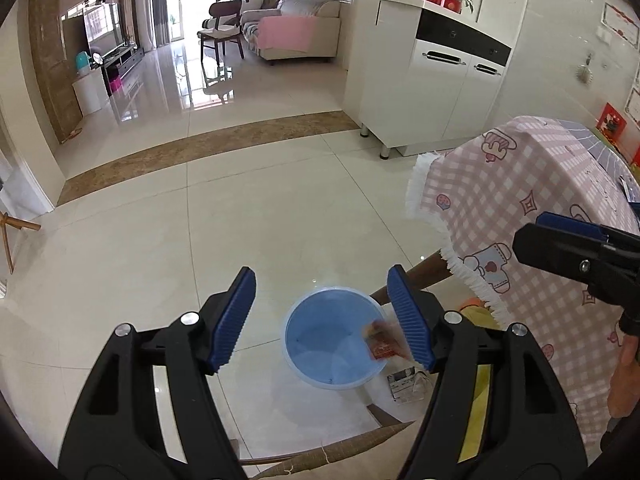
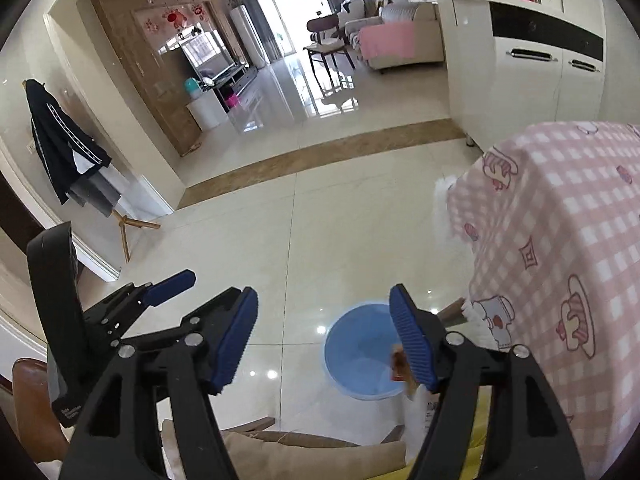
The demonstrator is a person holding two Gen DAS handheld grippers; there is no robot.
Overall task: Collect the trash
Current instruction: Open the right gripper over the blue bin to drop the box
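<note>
Red wrapper (image 1: 382, 345) blurred at the blue bin's (image 1: 320, 344) rim, beside the left gripper's (image 1: 323, 320) right pad.
Both grippers spread wide, nothing between pads; right gripper (image 2: 325, 338) over the bin too. Bin on floor by the pink tablecloth's (image 1: 520, 208) fringed corner.

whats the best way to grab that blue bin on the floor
Pinch the blue bin by its thin upper rim, coming straight down. It stands upright and open-topped, and its body looks too wide for the jaws. Use the rim's left side, away from the pink tablecloth.
</note>
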